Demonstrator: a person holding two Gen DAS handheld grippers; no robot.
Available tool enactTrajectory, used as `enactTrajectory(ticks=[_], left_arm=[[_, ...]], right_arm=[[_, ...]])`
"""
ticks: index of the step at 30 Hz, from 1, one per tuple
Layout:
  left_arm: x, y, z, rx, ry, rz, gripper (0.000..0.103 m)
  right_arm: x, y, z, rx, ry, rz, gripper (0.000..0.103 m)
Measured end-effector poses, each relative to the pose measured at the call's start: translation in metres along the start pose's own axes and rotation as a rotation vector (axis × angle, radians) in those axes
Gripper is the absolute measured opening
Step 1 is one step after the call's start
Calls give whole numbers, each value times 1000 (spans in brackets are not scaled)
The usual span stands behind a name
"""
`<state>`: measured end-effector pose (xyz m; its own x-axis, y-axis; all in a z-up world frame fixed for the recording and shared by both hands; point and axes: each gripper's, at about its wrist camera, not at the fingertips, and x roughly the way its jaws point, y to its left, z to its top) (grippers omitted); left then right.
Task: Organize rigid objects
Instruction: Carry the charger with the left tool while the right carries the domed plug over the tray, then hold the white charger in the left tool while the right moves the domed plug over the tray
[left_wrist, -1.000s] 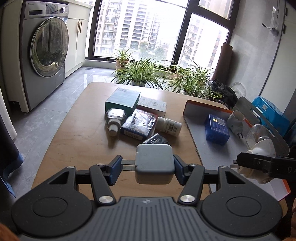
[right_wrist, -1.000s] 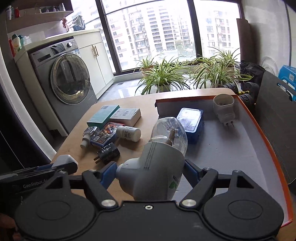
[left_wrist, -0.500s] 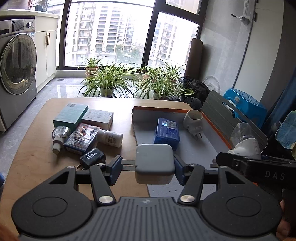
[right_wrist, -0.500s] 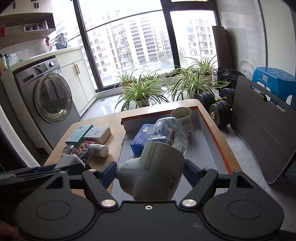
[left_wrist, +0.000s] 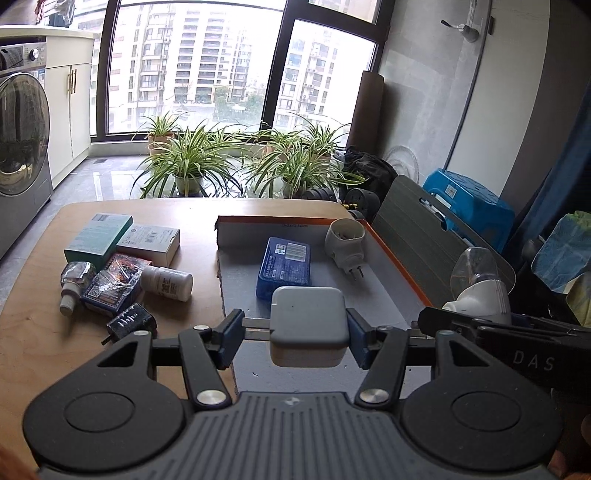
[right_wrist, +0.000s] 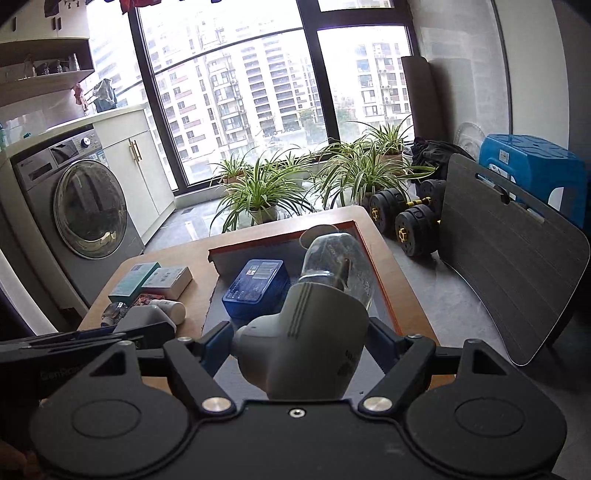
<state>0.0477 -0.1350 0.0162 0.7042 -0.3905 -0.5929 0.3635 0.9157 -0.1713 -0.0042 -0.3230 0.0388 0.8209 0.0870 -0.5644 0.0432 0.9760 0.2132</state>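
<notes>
Both grippers have been swung from the table's clutter to above the tray (left_wrist: 388, 254). The left gripper (left_wrist: 295, 334) is clamped on a grey charger (left_wrist: 308, 325); the right gripper (right_wrist: 301, 345) is clamped on a white plug-in vaporizer (right_wrist: 306, 332) with a clear bottle. If released from this height, the bottle could be knocked against the blue box (left_wrist: 284, 267).

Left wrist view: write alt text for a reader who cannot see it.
The left gripper holds a grey square charger over a shallow orange-edged tray that contains a blue box and a white plug-in adapter. Boxes and bottles lie on the wooden table to the left.
</notes>
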Motion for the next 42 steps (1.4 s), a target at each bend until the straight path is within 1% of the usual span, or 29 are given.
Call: enactTrajectory(ticks=[18,42], left_arm=[[0,-8,-1,-12,8,36,59],[-4,-9,-4,-24,13,33,59]], right_arm=[[4,-4,1,-9,1,12,92],[4,4,2,-27,-1,18,92]])
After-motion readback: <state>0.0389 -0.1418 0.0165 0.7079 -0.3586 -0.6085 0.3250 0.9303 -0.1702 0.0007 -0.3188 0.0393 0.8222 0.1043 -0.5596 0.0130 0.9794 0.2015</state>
